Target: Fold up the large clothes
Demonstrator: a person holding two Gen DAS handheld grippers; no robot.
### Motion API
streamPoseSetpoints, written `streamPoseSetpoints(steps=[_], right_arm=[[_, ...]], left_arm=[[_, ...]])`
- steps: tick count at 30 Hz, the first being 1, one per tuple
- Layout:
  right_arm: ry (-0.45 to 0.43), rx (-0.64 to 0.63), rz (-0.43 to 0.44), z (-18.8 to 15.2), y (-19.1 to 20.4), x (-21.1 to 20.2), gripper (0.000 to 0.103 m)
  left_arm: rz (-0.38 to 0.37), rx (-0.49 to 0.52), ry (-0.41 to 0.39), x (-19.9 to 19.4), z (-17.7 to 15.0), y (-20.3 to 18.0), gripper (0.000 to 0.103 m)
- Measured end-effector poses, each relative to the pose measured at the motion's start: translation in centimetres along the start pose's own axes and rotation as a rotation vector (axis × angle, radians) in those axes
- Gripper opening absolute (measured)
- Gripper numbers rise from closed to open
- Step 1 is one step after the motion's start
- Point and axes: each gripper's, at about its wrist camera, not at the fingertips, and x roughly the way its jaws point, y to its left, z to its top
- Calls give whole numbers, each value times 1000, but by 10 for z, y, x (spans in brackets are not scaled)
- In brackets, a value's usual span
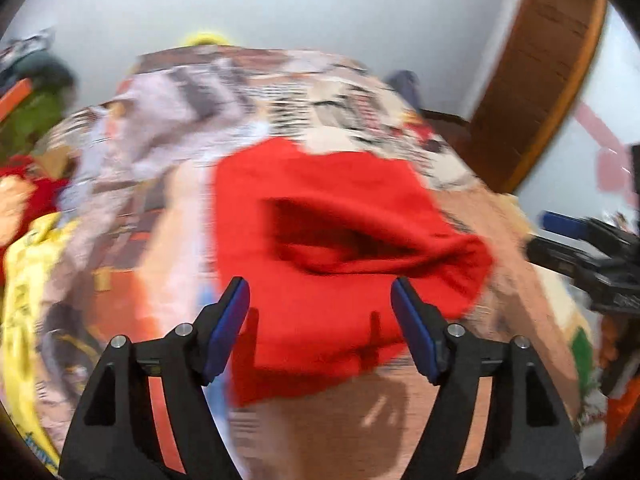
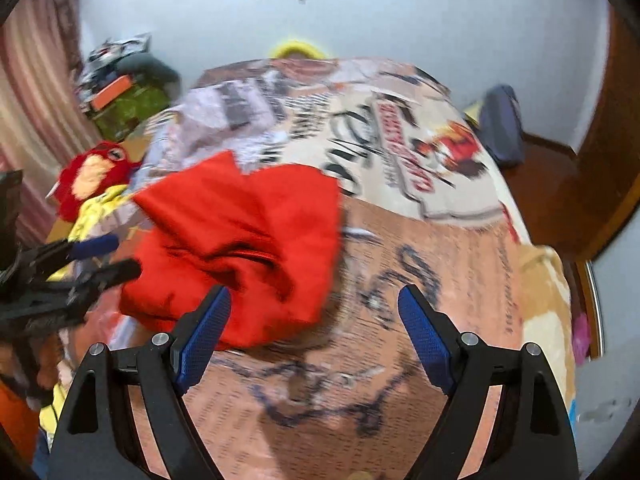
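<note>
Your left wrist camera looked steeply down, close over the red garment [image 1: 344,240] on the printed bedspread [image 1: 360,120]. Your right wrist camera faced likewise from its right. Both views shared garment, bedspread and far wall [image 2: 400,12].

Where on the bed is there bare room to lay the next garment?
Free: the printed bedspread right of the red garment, out to the bed's right edge. Crowded: the left side, with the yellow cloth, red plush toy and pale patterned garment.
</note>
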Motion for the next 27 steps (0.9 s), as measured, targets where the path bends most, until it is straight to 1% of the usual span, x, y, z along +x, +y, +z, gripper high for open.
streamPoseSetpoints(steps=[2, 5, 6, 8, 9, 11, 13, 14, 15, 17, 18, 19, 22, 24, 27], right_arm=[[10, -34, 20, 3, 19, 7, 83], [41, -89, 47, 6, 46, 27, 83], [56, -110, 59, 6, 56, 36, 83], [78, -155, 73, 5, 71, 51, 83], [93, -193, 63, 5, 80, 62, 83], [108, -255, 35, 6, 90, 80, 83], [143, -286, -5, 6, 91, 99, 83], [164, -291, -8, 6, 89, 107, 83], [173, -291, 5, 7, 85, 113, 83], [179, -282, 60, 12, 72, 121, 84], [182, -270, 76, 17, 64, 123, 83], [183, -255, 73, 21, 57, 124, 83], [201, -184, 7, 36, 25, 133, 82], [206, -117, -102, 46, -4, 140, 82], [203, 85, -153, 58, -55, 131, 82]], left_arm=[[49, -25, 16, 7, -2, 18, 72], [123, -24, 59, 29, -11, 38, 72], [129, -27, 71, 34, -15, 41, 72], [98, -55, 76, 42, -24, 48, 74], [79, -79, 66, 44, -27, 53, 76], [64, -108, 52, 46, -30, 61, 84], [49, -112, 49, 49, -31, 63, 85], [45, -110, 50, 51, -32, 64, 85], [45, -101, 52, 52, -33, 63, 86], [56, -76, 44, 53, -33, 60, 87], [67, -60, 36, 52, -34, 57, 88], [76, -51, 31, 52, -33, 56, 90], [79, -47, 26, 54, -34, 56, 91], [75, -63, 29, 56, -34, 59, 93], [62, -81, 32, 56, -36, 62, 94]])
